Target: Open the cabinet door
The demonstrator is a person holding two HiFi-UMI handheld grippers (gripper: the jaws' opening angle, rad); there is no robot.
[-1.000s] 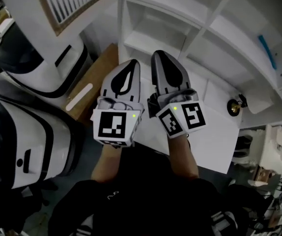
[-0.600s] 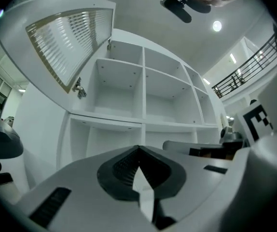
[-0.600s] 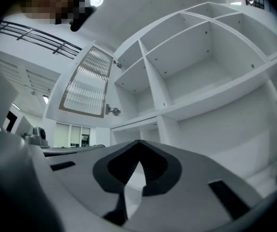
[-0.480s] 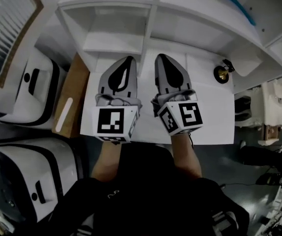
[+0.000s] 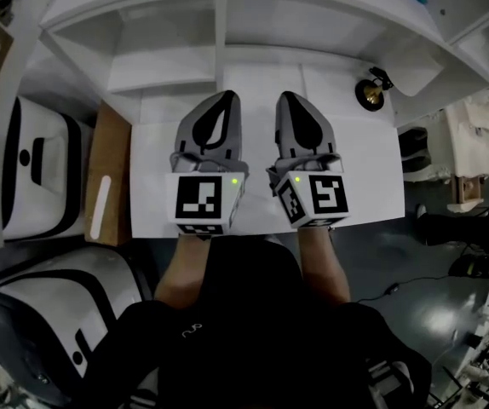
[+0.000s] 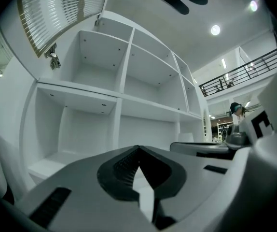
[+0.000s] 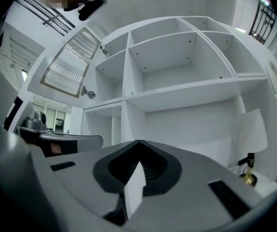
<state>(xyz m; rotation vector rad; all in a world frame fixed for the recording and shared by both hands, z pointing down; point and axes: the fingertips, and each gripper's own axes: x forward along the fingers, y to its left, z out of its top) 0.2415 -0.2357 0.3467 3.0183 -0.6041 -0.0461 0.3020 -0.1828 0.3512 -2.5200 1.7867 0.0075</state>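
A white cabinet (image 5: 168, 24) with open shelf compartments stands straight ahead. Its slatted, wood-framed door (image 6: 56, 13) hangs raised at the upper left and also shows in the right gripper view (image 7: 73, 64). Both grippers are held level, side by side, over a white surface (image 5: 364, 177) in front of the shelves. My left gripper (image 5: 223, 96) is shut with nothing in it, its tips meeting (image 6: 138, 147). My right gripper (image 5: 289, 96) is shut and empty too (image 7: 139, 141). Neither touches the cabinet or the door.
A small brass and black object (image 5: 368, 92) stands at the white surface's far right corner. White and black machines (image 5: 31, 177) sit at the left, beside a brown board (image 5: 108, 177). A person's arms and dark clothing fill the lower middle.
The cabinet has swung from the upper right of the head view to straight ahead. Both grippers stay side by side and now point squarely at the shelves.
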